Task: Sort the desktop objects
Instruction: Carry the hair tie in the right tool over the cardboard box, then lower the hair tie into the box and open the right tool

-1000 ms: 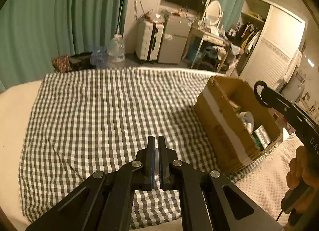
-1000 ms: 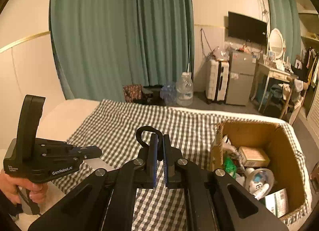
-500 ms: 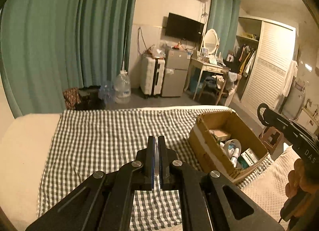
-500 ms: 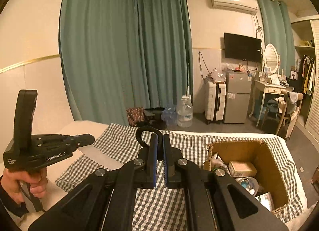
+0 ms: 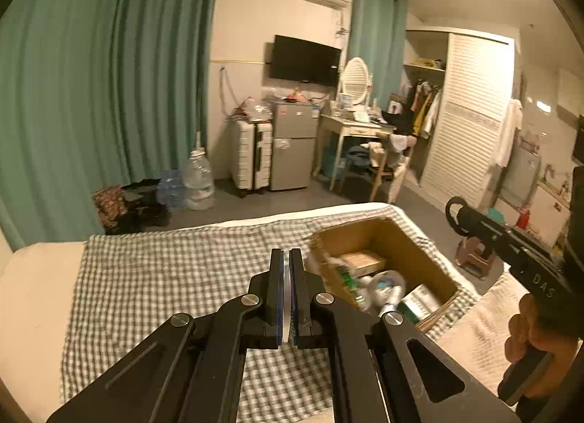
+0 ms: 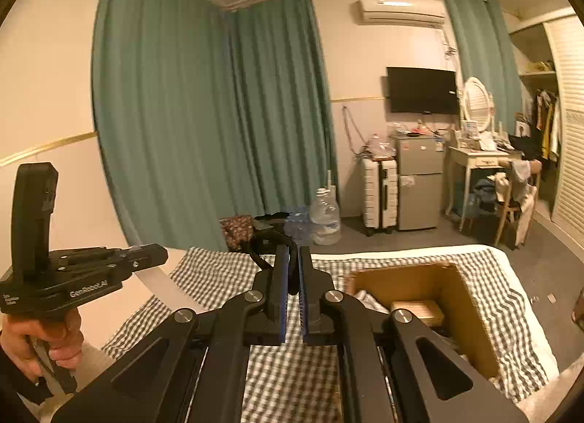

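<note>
A cardboard box stands open on the checked cloth, to the right of my left gripper. Inside it lie a small brown carton, a white round item and a green-and-white pack. My left gripper hangs above the cloth, shut with nothing between its pads. My right gripper is also shut and empty, above the cloth and left of the box. A black loop curves out behind its left finger. Each gripper shows in the other's view, hand-held: right gripper, left gripper.
The cloth covers a bed whose bare cream part lies at the left. Beyond the bed are water jugs, a white suitcase, a small fridge, a desk with a chair, and green curtains.
Both grippers have risen and tipped up, so more of the room shows and the cloth and box sit lower and smaller in view. Both stayed shut.
</note>
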`<action>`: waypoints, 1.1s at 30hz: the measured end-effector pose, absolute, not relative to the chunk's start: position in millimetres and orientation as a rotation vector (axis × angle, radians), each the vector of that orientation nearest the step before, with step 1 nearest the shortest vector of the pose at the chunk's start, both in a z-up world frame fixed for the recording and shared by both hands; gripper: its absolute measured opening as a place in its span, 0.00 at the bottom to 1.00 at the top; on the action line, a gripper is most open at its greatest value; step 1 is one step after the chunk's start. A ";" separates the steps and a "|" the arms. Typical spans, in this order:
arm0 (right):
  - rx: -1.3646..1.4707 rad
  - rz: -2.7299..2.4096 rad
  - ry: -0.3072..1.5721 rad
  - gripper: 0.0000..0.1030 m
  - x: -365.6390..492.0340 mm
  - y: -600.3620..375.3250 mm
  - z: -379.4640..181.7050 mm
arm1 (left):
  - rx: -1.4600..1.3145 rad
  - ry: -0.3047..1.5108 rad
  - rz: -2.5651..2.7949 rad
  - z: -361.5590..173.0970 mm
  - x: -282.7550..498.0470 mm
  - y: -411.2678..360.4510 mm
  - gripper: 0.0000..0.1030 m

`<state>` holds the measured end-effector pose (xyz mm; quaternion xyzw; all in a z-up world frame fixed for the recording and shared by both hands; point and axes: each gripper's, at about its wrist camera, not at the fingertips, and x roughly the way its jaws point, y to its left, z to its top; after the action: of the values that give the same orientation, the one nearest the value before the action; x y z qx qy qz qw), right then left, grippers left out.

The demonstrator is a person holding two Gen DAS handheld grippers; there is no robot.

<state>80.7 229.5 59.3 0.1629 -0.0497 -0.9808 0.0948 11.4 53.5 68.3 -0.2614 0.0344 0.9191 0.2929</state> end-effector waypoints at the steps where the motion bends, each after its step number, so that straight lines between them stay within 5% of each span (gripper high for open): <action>1: 0.482 -2.916 -0.164 0.04 82.5 239.7 60.2 | -0.692 0.093 2.434 71.0 12.3 62.8 0.02; 14: 0.579 -3.012 -0.258 0.04 79.0 331.3 50.1 | -0.674 0.173 2.274 72.9 20.5 186.5 0.02; 33: 0.961 -2.934 -0.411 0.04 -4.2 397.4 -48.3 | -0.851 0.253 2.138 -26.1 -31.9 303.0 0.03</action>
<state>-4.2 397.4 -48.3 0.3087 -0.1320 -0.9419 0.0136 -31.9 303.0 -26.1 -0.3368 0.1000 0.8458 0.4016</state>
